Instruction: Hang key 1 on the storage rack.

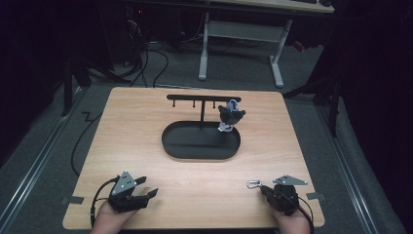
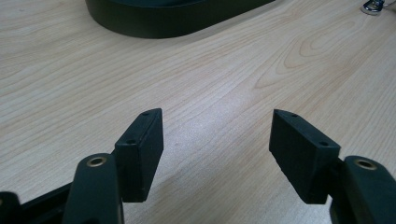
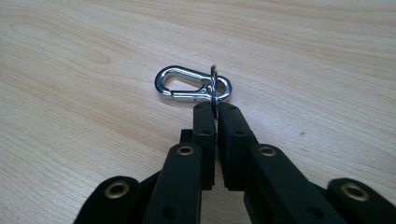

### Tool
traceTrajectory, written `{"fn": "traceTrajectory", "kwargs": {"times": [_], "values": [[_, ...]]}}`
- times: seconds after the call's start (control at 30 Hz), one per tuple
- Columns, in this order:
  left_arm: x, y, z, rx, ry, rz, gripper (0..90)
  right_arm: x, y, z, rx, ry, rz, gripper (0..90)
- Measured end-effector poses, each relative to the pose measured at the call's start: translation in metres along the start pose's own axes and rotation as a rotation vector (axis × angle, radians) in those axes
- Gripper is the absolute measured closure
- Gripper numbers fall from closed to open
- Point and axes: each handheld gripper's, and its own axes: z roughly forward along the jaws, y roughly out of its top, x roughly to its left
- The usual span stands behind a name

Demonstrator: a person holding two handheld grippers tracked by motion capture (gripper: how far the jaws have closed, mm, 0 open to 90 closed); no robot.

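Note:
A silver carabiner clip (image 3: 187,84) with a split ring lies on the wooden table near the front right corner. My right gripper (image 3: 216,108) is shut on that ring, with the clip sticking out past the fingertips. In the high view the clip (image 1: 253,184) is just left of the right gripper (image 1: 263,187). My left gripper (image 1: 146,186) rests at the front left, open (image 2: 217,135), with bare table between its pads. A black oval tray (image 1: 168,141) with a T-shaped hook stand (image 1: 203,99) sits mid-table. A small dark plush figure (image 1: 230,117) hangs at the bar's right end.
The tray's dark rim (image 2: 154,21) shows at the top of the left gripper view, and the clip (image 2: 373,5) at its top right corner. Beyond the table stand a white-legged desk (image 1: 277,58) and loose cables (image 1: 146,63) on the floor.

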Motion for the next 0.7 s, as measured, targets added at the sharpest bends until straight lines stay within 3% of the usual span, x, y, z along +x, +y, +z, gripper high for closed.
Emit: {"fn": "traceTrajectory", "kwargs": {"times": [0.27, 0.4, 0.53, 0.7], "values": [[0.003, -0.001, -0.002, -0.003, 0.001, -0.009, 35.8, 0.001, 0.010, 0.003, 0.088, -0.001, -0.030, 78.8], [0.002, 0.000, -0.003, -0.007, 0.004, 0.005, 35.8, 0.000, 0.019, 0.003, 0.164, 0.009, -0.055, 75.9], [0.001, 0.000, -0.003, -0.009, 0.004, 0.008, 35.8, 0.001, 0.028, 0.003, 0.243, -0.001, -0.110, 73.0], [0.001, 0.001, -0.003, -0.010, 0.005, 0.014, 35.8, -0.001, 0.037, 0.005, 0.326, 0.010, -0.123, 72.9]]}}
